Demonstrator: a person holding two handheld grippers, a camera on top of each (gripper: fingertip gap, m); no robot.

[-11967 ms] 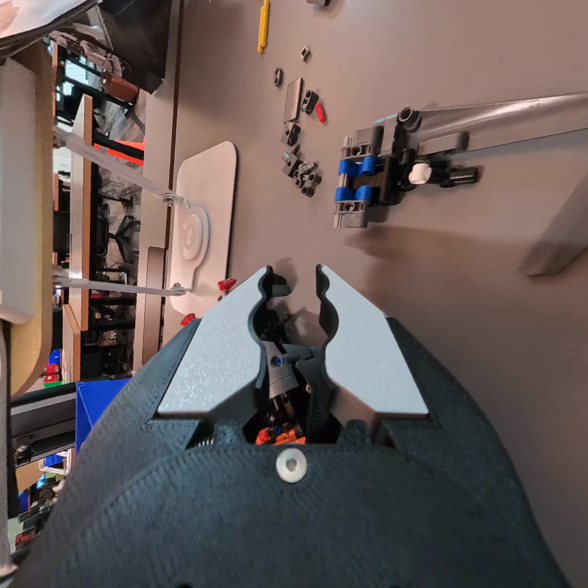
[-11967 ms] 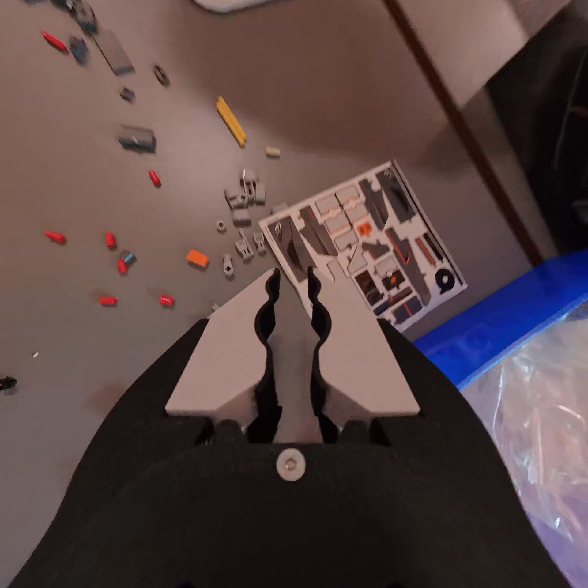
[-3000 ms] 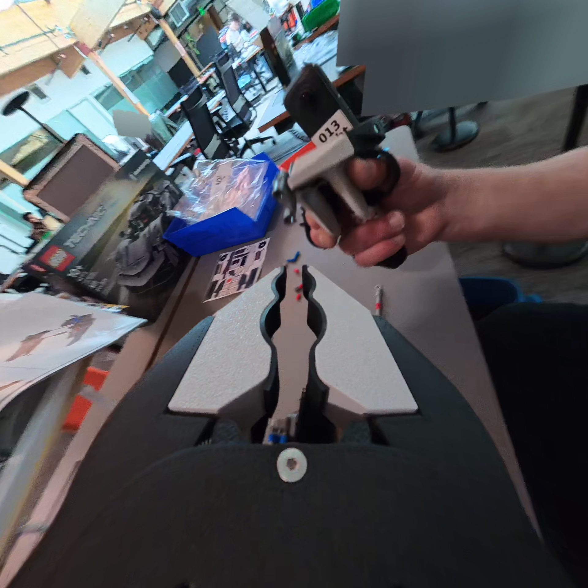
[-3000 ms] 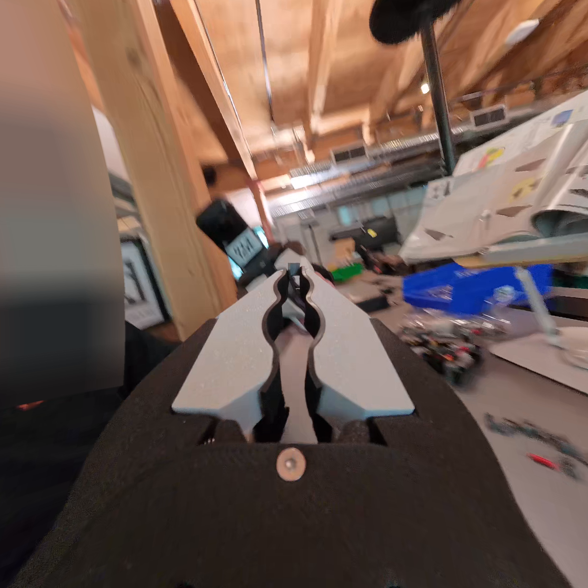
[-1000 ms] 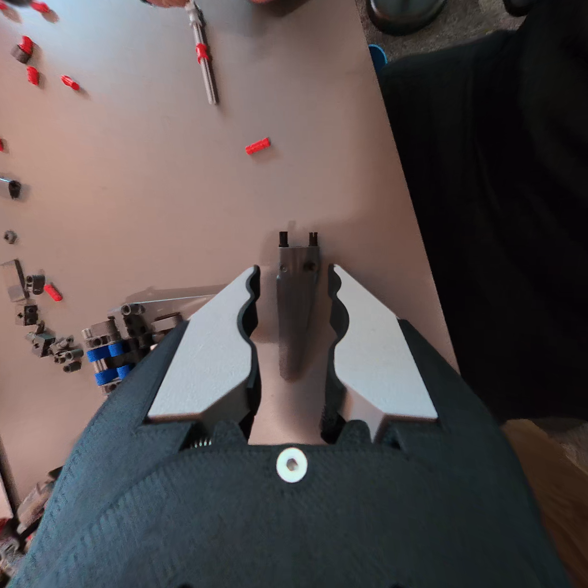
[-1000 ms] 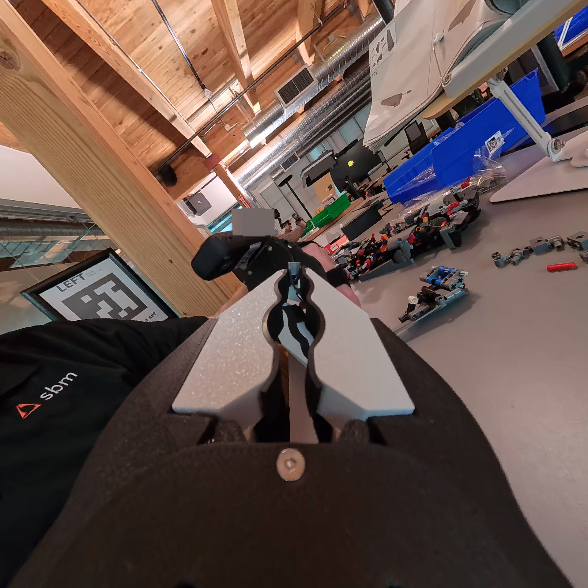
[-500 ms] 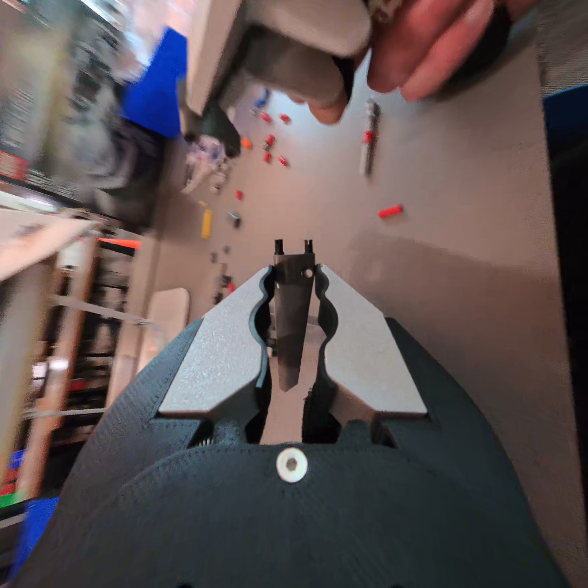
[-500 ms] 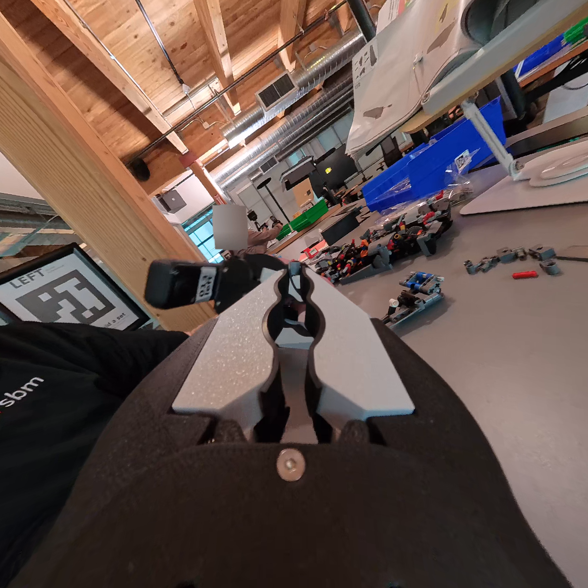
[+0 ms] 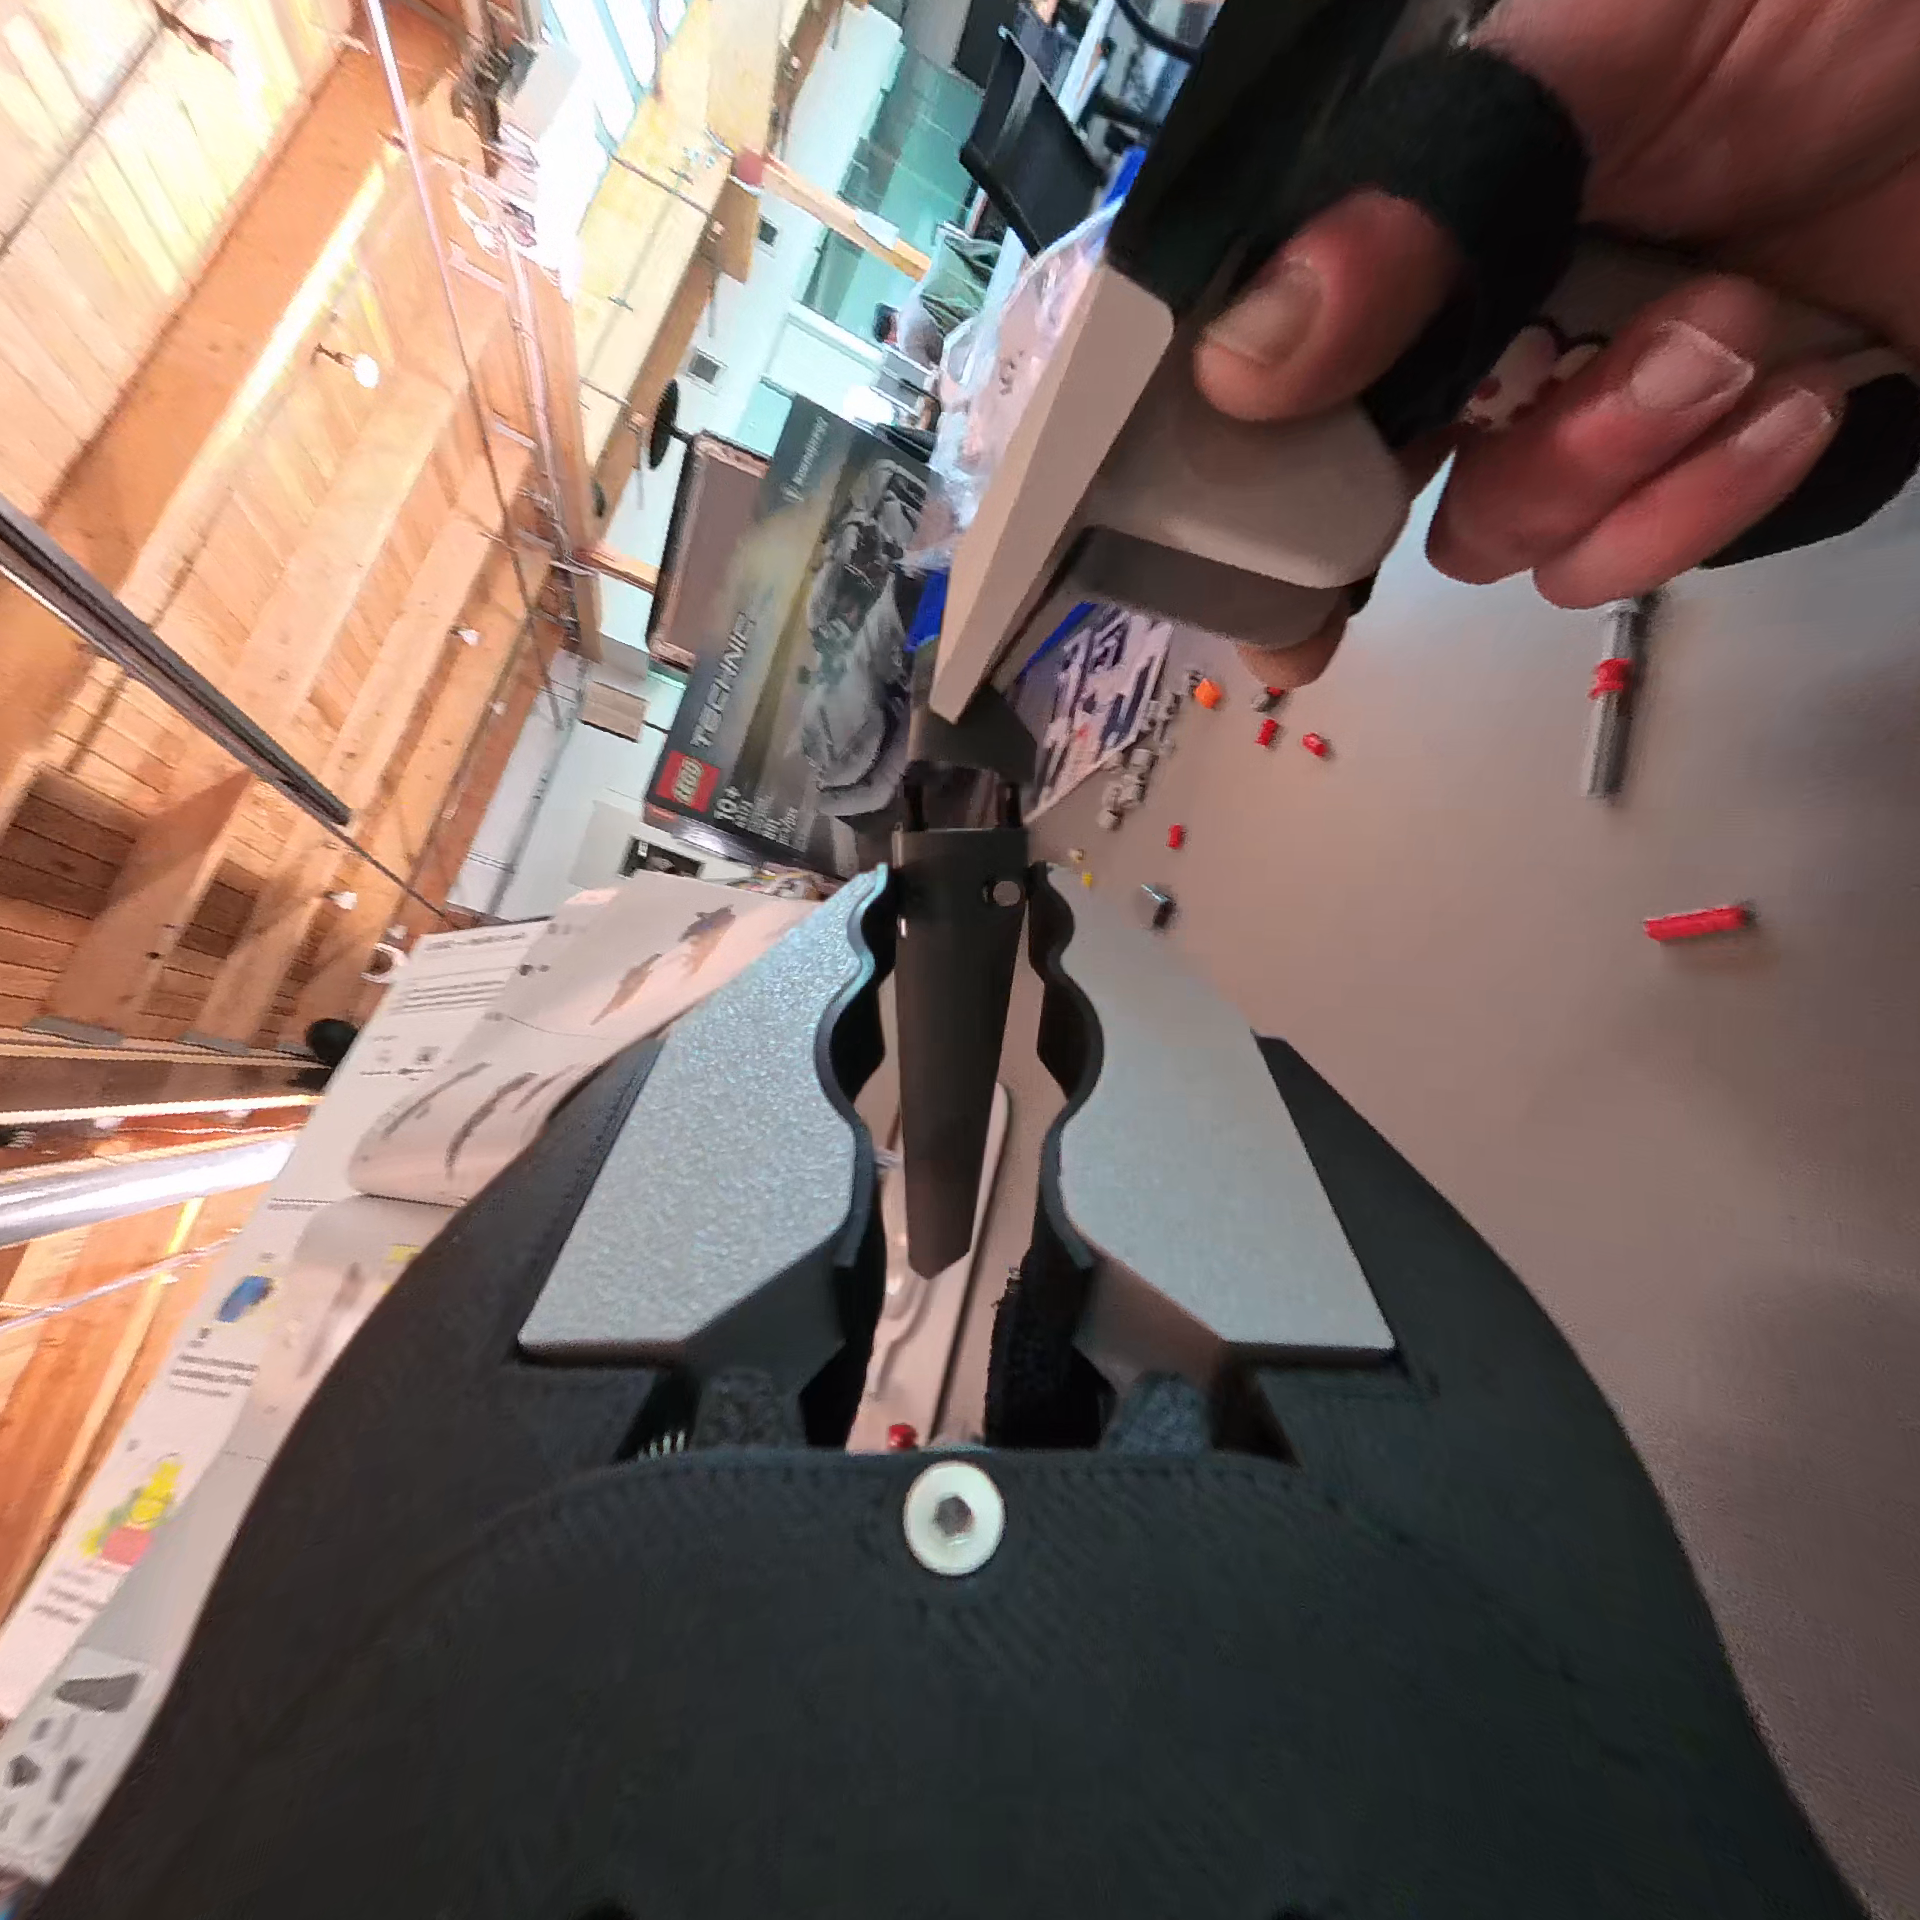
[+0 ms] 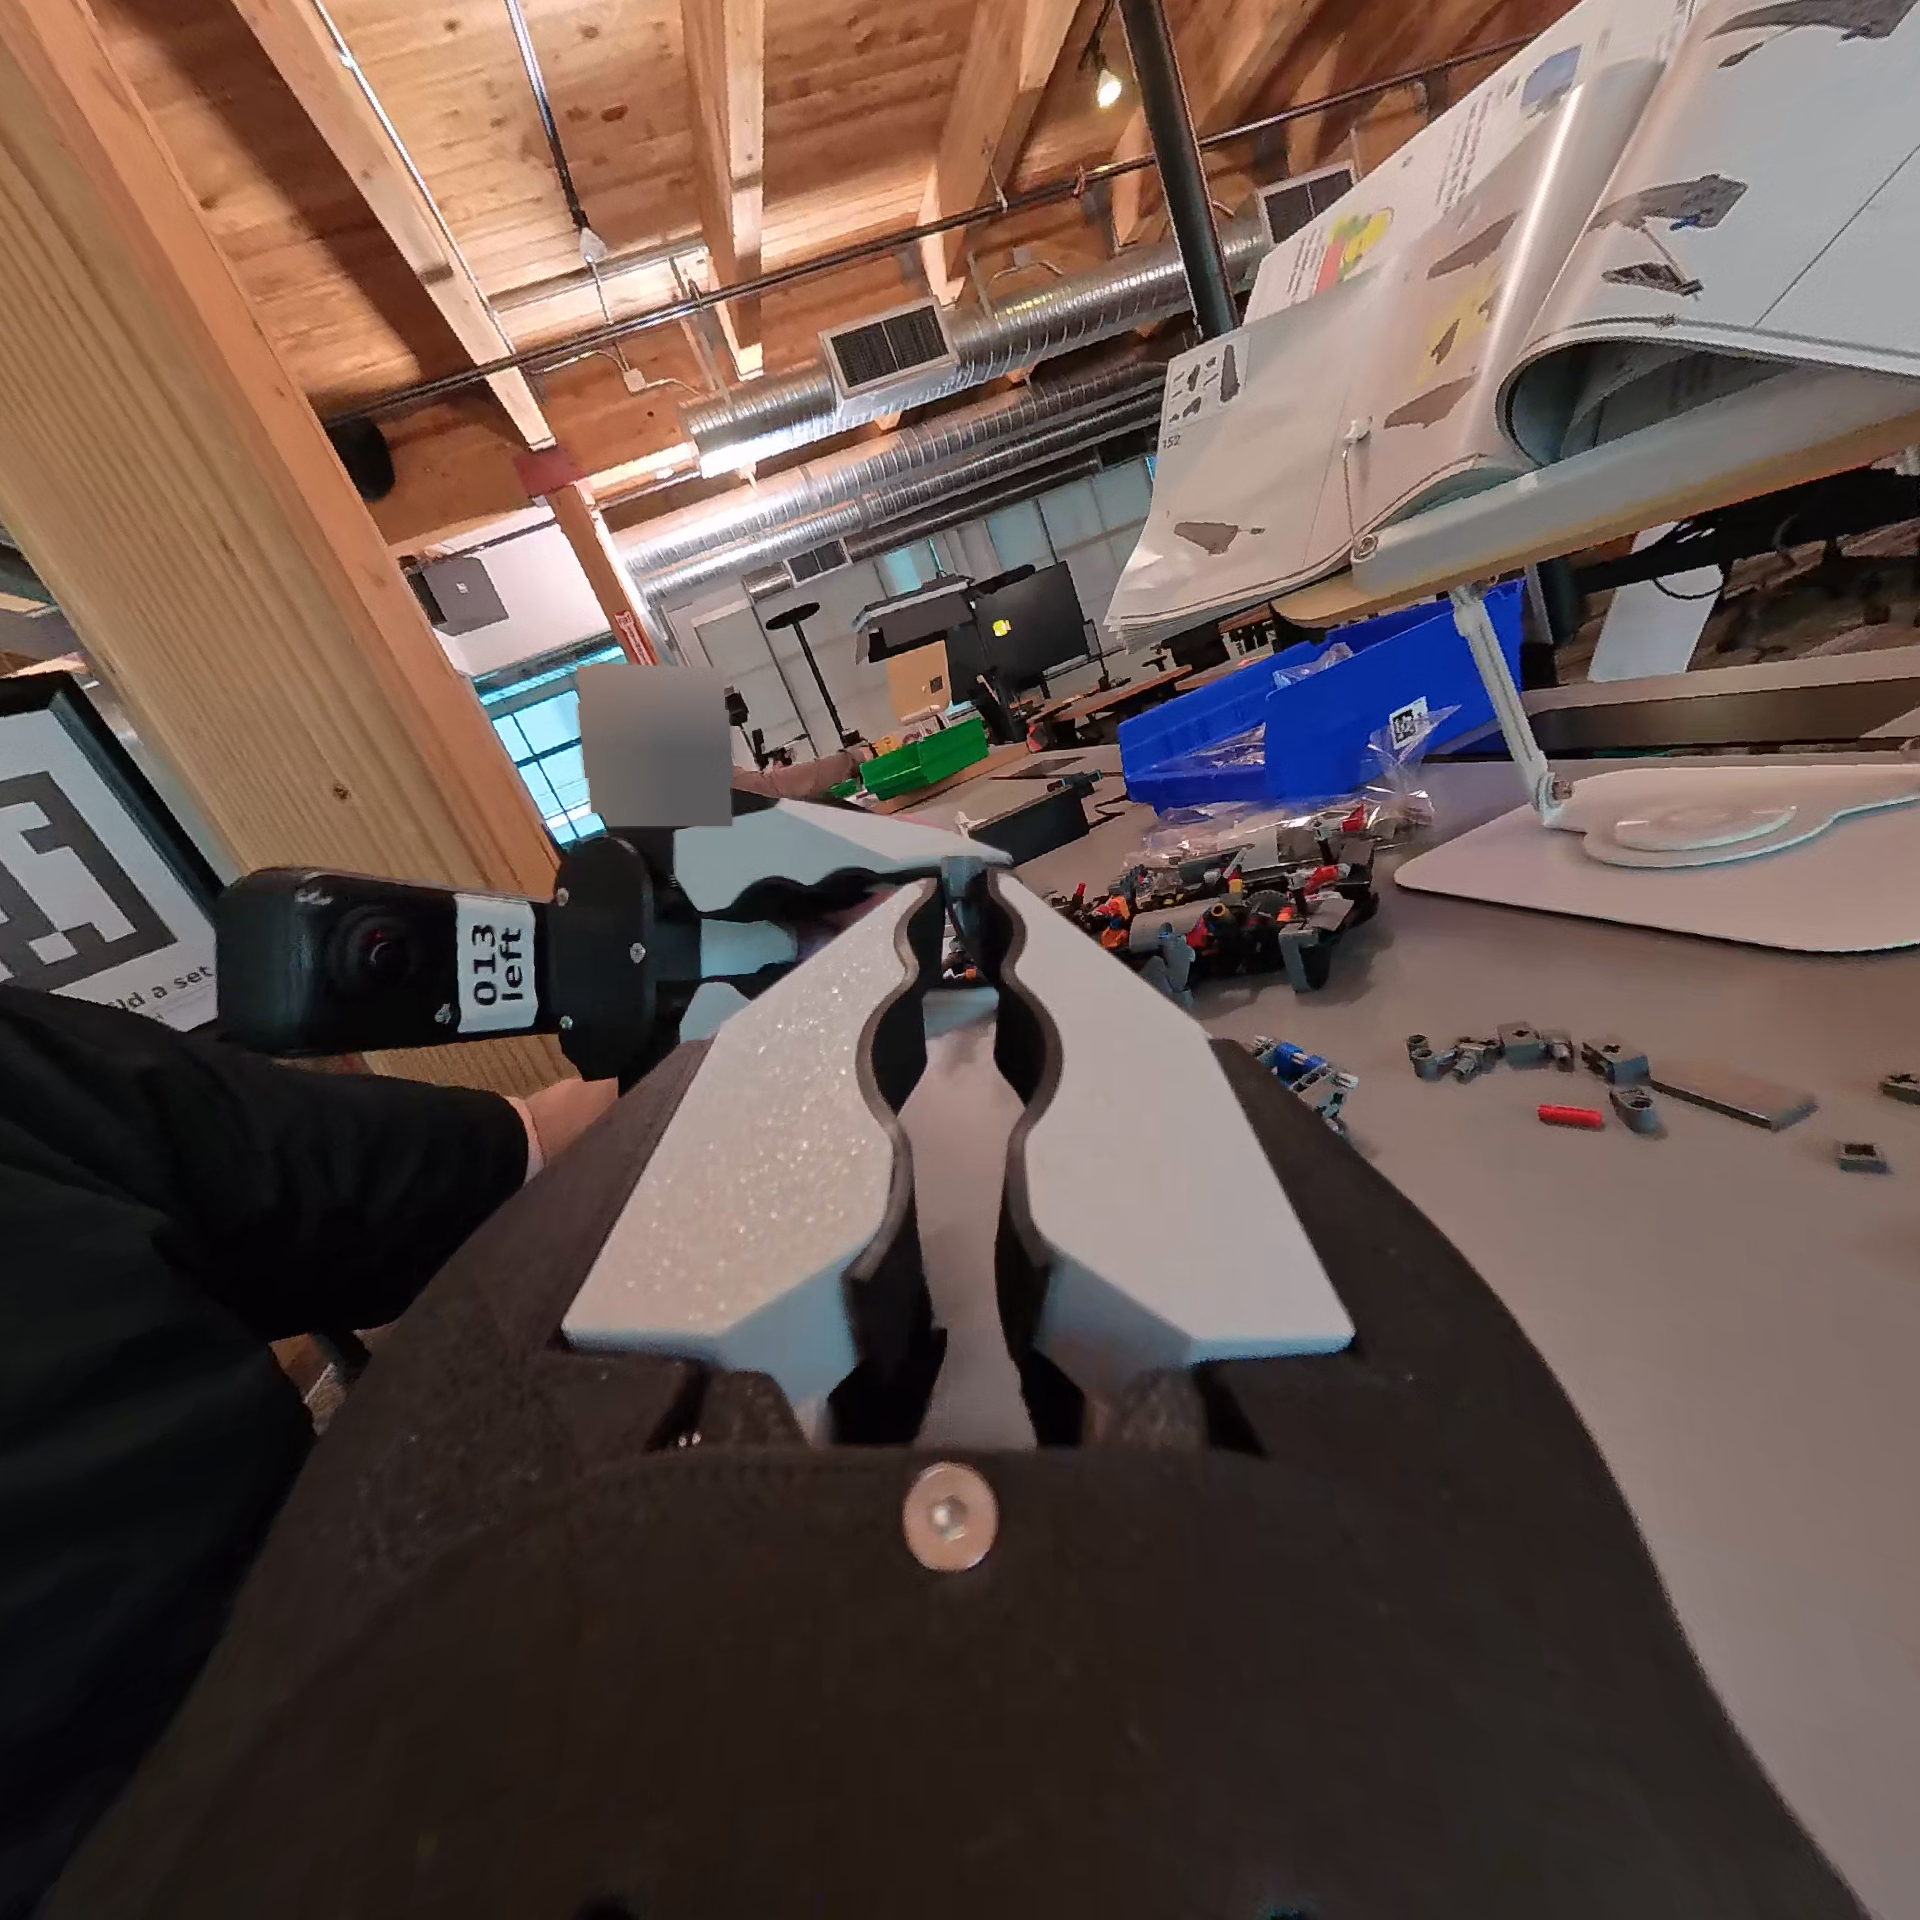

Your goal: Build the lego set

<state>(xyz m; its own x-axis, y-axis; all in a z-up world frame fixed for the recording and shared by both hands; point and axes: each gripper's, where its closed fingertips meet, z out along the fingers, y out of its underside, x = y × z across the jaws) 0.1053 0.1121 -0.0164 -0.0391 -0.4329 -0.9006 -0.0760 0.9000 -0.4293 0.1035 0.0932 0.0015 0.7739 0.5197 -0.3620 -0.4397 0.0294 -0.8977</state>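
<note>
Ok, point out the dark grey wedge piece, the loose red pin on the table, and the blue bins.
dark grey wedge piece [image 9: 951, 1039]: left wrist view, on its flat tapering face.
red pin [image 9: 1697, 923]: left wrist view, on its middle.
blue bins [image 10: 1340, 727]: right wrist view, on the front wall.

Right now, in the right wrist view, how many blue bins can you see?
2. One blue bin stands below the instruction booklet; the other blue bin is left of it. More may be hidden.

Timber ceiling [image 10: 312, 156], silver ducts [image 10: 935, 457], perhaps windows [image 10: 540, 758] beyond
</note>
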